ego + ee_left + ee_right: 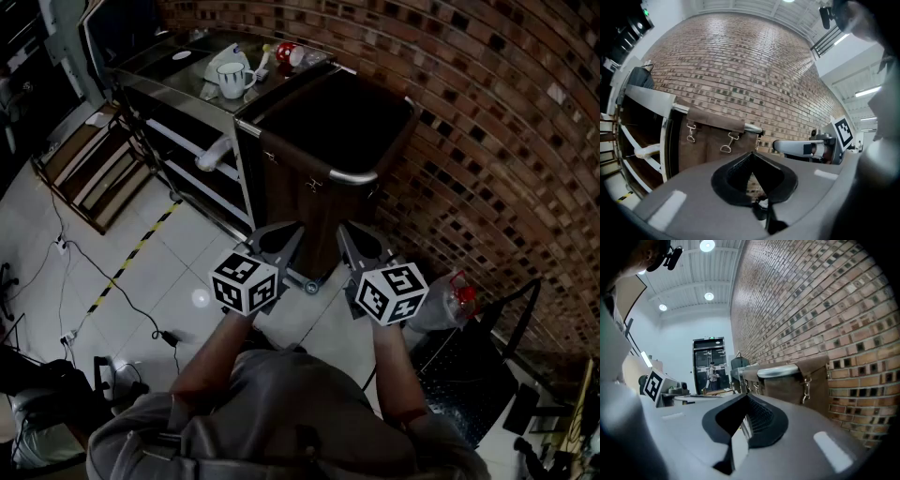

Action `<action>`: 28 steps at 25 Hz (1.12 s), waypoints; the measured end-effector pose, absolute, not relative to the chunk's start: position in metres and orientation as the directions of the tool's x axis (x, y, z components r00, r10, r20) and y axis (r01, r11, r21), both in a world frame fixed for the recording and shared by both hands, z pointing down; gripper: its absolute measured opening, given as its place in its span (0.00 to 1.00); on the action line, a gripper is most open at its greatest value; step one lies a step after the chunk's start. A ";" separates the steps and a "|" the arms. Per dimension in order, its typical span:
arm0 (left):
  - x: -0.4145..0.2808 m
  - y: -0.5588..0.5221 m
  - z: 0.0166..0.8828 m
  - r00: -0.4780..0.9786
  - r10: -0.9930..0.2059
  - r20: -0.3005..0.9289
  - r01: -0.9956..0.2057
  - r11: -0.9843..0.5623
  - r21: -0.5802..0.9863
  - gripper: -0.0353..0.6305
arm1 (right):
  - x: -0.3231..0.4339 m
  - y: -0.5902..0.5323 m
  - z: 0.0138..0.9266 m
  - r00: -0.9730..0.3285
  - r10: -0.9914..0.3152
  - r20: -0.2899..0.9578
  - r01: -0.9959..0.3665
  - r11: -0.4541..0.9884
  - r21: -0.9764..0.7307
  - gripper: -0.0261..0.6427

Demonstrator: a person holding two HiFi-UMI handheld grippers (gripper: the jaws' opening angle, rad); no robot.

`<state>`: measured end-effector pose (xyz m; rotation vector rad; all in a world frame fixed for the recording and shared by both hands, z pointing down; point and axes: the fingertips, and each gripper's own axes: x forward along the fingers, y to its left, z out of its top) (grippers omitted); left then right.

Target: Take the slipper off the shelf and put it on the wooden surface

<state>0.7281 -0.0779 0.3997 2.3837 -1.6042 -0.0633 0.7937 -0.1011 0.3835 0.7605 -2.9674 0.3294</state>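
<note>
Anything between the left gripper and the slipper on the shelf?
Nothing visible blocks it. The white slipper lies on the open shelf, in plain sight of the left gripper. The brown hamper stands straight ahead, right of that line, not across it. A white shelf bar runs close by the slipper.

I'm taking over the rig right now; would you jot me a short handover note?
Left gripper: shut, empty.
Right gripper: shut, empty.
Both held in front of the brown hamper.
White slipper: on a lower tier of the shelf, left of the hamper, untouched.
Wooden surface: on the floor further left, no slipper on it.
Done: nothing.
Left: grip the slipper, carry it over, set it down.
</note>
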 end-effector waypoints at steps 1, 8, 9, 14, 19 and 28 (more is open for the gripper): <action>0.722 -0.078 0.399 0.377 -0.919 0.113 -0.908 -0.343 0.240 0.06 | 0.788 -0.101 0.383 -0.881 -0.460 0.107 -0.472 0.861 -0.188 0.04; 0.672 -0.068 0.397 0.287 -0.951 0.111 -0.939 -0.257 0.230 0.06 | 0.738 -0.097 0.382 -0.921 -0.377 0.100 -0.389 0.903 -0.180 0.04; 0.661 -0.064 0.397 0.268 -0.957 0.111 -0.943 -0.238 0.231 0.06 | 0.727 -0.095 0.382 -0.929 -0.358 0.099 -0.370 0.912 -0.179 0.04; 0.602 -0.048 0.396 0.170 -0.980 0.104 -0.959 -0.140 0.246 0.06 | 0.663 -0.083 0.381 -0.961 -0.253 0.110 -0.269 0.948 -0.169 0.04; 0.534 -0.037 0.392 0.104 -0.991 0.087 -0.963 -0.078 0.258 0.06 | 0.588 -0.073 0.377 -0.976 -0.177 0.124 -0.194 0.970 -0.143 0.04; 0.409 -0.013 0.387 0.011 -0.998 0.064 -0.966 0.006 0.259 0.06 | 0.453 -0.056 0.368 -0.990 -0.077 0.116 -0.091 0.989 -0.119 0.04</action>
